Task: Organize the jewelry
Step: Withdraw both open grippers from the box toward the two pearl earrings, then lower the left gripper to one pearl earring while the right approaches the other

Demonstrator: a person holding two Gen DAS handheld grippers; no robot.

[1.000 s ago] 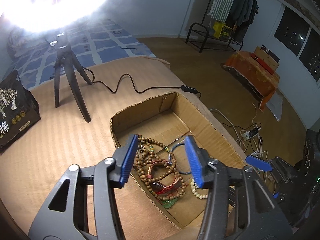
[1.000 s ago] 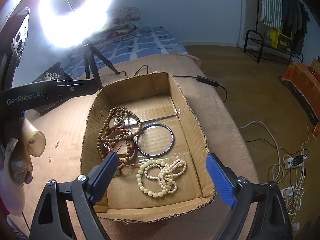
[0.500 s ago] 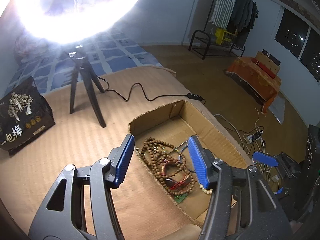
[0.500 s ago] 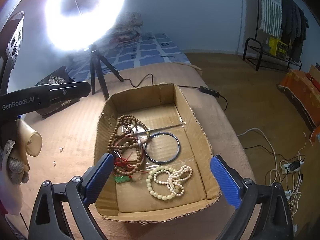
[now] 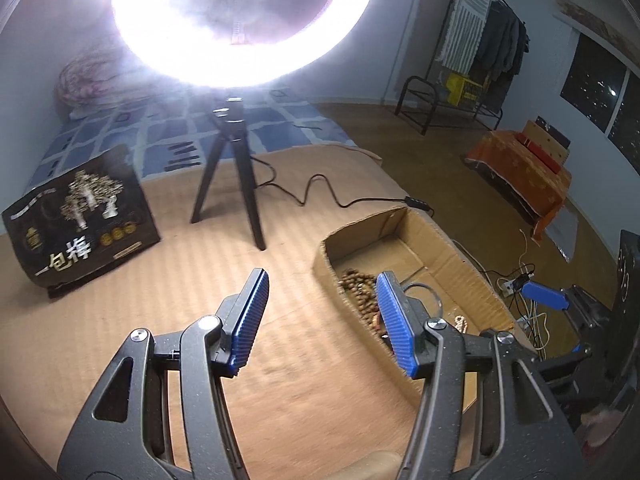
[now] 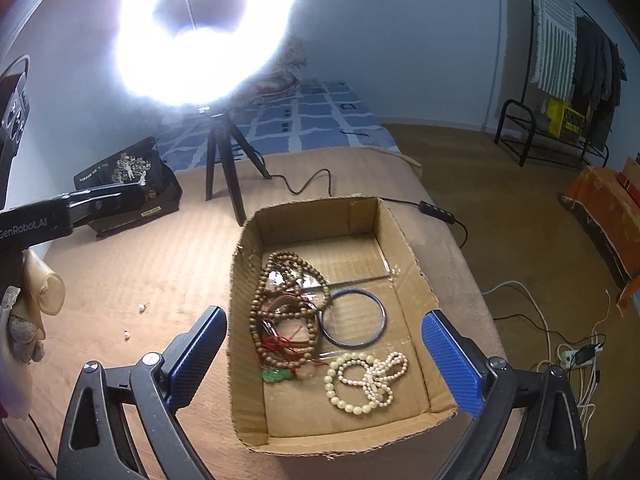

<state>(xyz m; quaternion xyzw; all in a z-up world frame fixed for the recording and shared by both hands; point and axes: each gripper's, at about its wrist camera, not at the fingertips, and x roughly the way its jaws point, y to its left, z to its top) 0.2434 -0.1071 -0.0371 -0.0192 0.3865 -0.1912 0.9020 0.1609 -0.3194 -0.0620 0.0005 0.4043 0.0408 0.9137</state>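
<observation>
Both views look forward and downward along their own blue fingers. The left wrist view sits above the tan surface (image 5: 120,320), left of the cardboard box (image 5: 460,276), facing the ring light (image 5: 244,20). The right wrist view looks straight into the box (image 6: 412,248) from close above. Both share the box, the light's tripod (image 6: 224,160) and the clothes rack (image 5: 480,60).

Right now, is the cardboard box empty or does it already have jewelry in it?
Not empty. The cardboard box holds brown bead strands, a dark bangle and pale bead bracelets, all lying on its floor.
</observation>
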